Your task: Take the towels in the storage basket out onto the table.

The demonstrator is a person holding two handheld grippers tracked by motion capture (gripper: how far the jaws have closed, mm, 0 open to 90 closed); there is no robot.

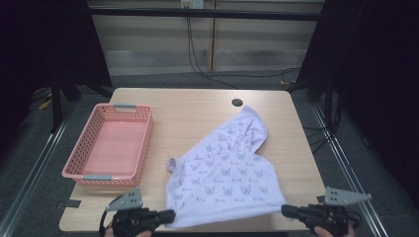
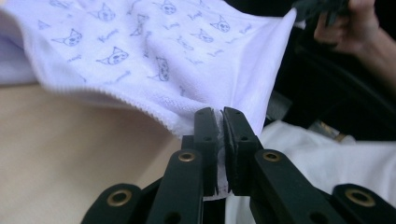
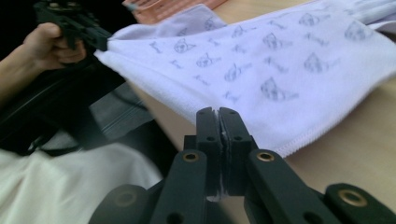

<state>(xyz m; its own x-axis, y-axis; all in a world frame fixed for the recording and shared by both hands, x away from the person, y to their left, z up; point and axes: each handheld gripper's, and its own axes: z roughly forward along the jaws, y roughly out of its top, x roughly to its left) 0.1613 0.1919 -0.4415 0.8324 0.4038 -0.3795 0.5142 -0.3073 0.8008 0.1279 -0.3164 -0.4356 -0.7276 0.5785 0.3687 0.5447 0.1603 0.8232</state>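
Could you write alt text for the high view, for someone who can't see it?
A person's two hand-held grippers, left gripper and right gripper, each pinch a near corner of a white printed towel spread on a wooden table. An empty pink basket sits to the left.

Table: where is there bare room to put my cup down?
Bare wood on the table lies between the pink basket and the towel, and along the far edge by the round hole. The near right is crowded with towel.
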